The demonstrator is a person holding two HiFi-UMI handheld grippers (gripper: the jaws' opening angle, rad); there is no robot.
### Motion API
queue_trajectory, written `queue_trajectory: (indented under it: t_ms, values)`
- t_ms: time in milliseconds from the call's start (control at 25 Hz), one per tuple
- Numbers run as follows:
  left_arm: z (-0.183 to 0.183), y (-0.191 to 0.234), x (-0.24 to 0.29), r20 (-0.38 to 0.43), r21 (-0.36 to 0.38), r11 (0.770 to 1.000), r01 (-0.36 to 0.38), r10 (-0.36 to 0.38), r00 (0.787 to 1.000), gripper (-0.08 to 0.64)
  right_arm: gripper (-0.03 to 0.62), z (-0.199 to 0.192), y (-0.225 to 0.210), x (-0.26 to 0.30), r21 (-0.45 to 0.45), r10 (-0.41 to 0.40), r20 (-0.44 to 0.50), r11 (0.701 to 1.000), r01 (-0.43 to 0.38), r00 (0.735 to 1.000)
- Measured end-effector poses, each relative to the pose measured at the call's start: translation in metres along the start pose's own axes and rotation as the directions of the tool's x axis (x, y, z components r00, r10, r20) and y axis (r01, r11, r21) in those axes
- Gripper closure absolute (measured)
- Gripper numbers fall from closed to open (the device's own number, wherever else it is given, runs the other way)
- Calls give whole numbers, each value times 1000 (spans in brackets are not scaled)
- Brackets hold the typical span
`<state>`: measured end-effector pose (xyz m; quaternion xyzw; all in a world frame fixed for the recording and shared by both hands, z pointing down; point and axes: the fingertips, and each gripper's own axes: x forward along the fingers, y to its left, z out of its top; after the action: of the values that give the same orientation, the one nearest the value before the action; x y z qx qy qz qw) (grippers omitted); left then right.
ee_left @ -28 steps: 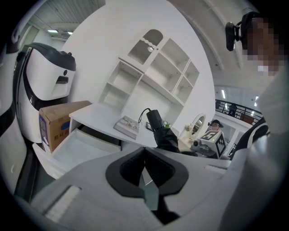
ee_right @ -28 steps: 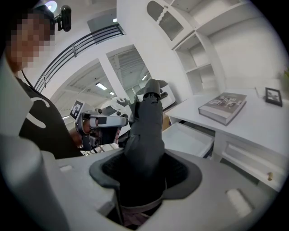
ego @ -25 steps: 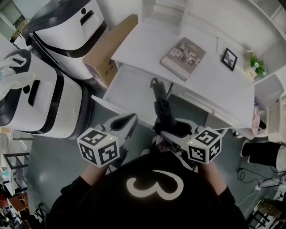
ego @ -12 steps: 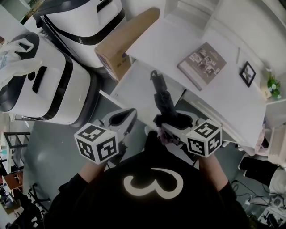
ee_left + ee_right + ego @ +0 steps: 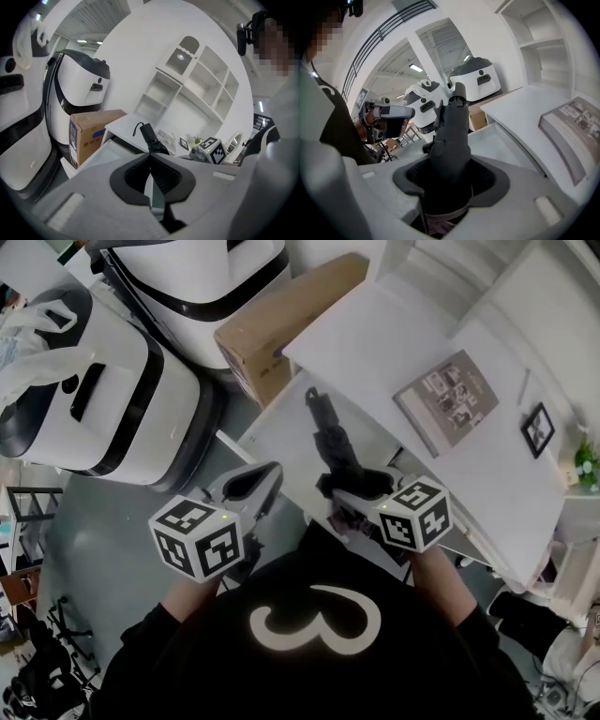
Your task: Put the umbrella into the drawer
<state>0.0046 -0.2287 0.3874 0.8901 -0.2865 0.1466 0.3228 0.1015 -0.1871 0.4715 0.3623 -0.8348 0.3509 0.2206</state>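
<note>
1. Nearest, the person's black top [image 5: 187, 662] with a white looping mark fills the bottom of the head view, and both arms reach forward from it.
2. Just ahead on the left, the left claw [image 5: 150, 154] is closed. Its two grey jaws meet tip to tip and nothing sits between the dark pads. Its black-and-white marker cube [image 5: 197, 538] rides behind the jaws.
3. Level with it on the right, the right claw [image 5: 451, 157] is clamped on a folded black fabric umbrella [image 5: 452, 126]. The dark pads press against either side of the bundled cloth.
4. The umbrella sticks out of that claw away from the person, with the handle end and its thin wrist loop farthest out. In the head view it lies over the open white drawer [image 5: 281, 427]. Whether it touches the drawer floor I cannot tell.
5. The drawer is pulled out from under the white surface [image 5: 375, 343], towards the person.
6. Farther along the surface a grey hardback book [image 5: 445, 401] lies flat. A small black picture frame [image 5: 537, 429] stands beyond it to the right.
7. A brown cardboard box [image 5: 281, 320] sits just beside the left end of the surface.
8. Left of the box are two large white-and-black machines [image 5: 94, 390].
9. Farthest back, in the left gripper view, a white open shelf unit [image 5: 187, 79] rises behind the surface.
</note>
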Motion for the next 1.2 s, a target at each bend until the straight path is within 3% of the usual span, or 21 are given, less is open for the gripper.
queue_trajectory:
  t_ms: [600,1200]
  values:
    - [-1,50,7,4,-107,991,-86,87,996,551,364,-16,-52,85,-35,3,-203,999,-10,979]
    - [-13,82,27,-19,-158,980,-121,120,993,551,364,-65,-110,156,-45,-80,-378,997,68,922]
